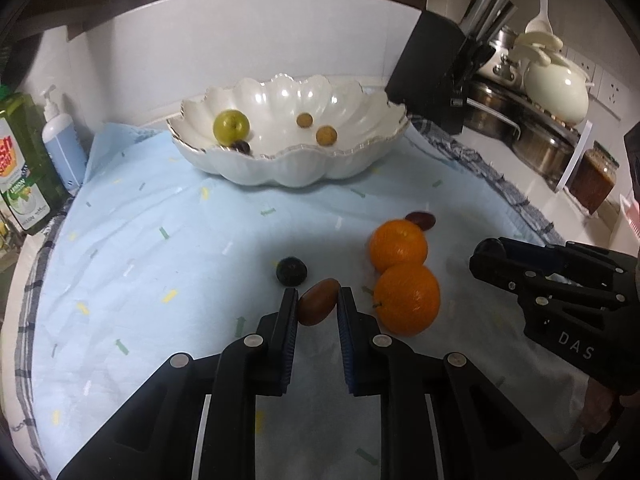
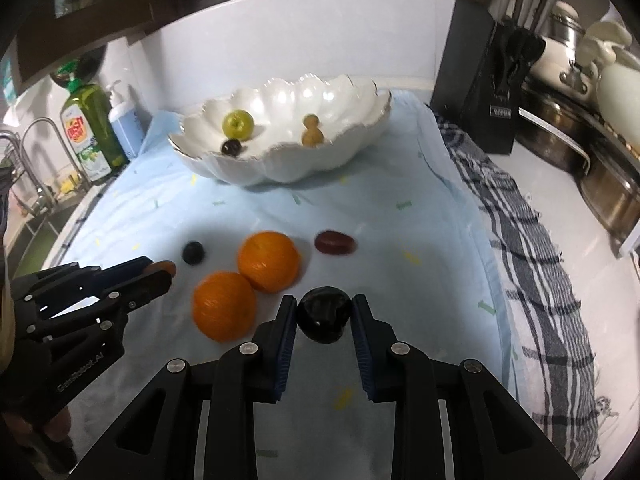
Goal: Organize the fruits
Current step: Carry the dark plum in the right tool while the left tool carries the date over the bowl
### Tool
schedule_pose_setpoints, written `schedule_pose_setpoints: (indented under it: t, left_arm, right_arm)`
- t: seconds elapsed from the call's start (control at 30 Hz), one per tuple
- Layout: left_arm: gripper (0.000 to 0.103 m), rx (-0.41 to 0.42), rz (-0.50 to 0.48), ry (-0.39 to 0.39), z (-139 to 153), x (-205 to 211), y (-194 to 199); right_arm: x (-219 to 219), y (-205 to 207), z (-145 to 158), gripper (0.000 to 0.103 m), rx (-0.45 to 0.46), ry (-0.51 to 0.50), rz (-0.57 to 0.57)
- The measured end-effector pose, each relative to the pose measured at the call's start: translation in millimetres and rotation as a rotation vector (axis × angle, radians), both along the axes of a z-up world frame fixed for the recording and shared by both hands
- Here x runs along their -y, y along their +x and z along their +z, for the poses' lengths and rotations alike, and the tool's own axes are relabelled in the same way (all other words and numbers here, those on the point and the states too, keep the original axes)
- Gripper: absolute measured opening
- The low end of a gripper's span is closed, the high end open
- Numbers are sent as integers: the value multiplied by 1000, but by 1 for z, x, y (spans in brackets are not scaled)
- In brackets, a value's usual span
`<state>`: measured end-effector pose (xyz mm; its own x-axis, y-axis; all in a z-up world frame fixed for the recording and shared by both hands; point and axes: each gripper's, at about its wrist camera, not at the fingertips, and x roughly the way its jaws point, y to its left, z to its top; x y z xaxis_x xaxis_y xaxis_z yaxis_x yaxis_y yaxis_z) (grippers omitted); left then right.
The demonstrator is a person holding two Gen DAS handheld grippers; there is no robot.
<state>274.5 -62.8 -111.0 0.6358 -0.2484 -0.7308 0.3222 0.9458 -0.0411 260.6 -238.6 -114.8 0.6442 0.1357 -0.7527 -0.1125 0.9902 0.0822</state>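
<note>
Left wrist view: left gripper (image 1: 318, 300) jaws clamp a brown oval fruit (image 1: 317, 302) above the blue cloth (image 1: 160, 280). Right gripper (image 2: 324, 314) jaws clamp a dark plum (image 2: 324, 314); two oranges (image 2: 268, 261) lie between.

Lettering "DAS" in white on right gripper (image 1: 486, 254) body. "LEMON" legible on label of green dish-soap bottle (image 1: 24, 168); brand lettering above it only partly readable. Small white plate on black knife block (image 2: 480, 92), characters too small to read.
</note>
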Motion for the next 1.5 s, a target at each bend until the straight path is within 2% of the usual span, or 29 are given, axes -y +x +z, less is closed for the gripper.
schedule_pose_setpoints:
  t: [0.2, 0.53, 0.93, 1.27, 1.5]
  left_arm:
    - [20, 32, 25, -35, 21, -8, -6]
    - [20, 147, 49, -42, 60, -11, -8]
    - [20, 278, 39, -45, 99, -5, 0]
    - [20, 319, 30, -57, 125, 2, 32]
    - [20, 336, 12, -30, 136, 10, 62]
  right_arm:
    - [-8, -6, 19, 29, 54, 14, 34]
    - [-14, -3, 51, 29, 150, 61, 73]
    - [-20, 8, 91, 29, 282, 46, 110]
    - [-19, 37, 116, 29, 336, 27, 133]
    - [-17, 64, 128, 29, 362, -7, 142]
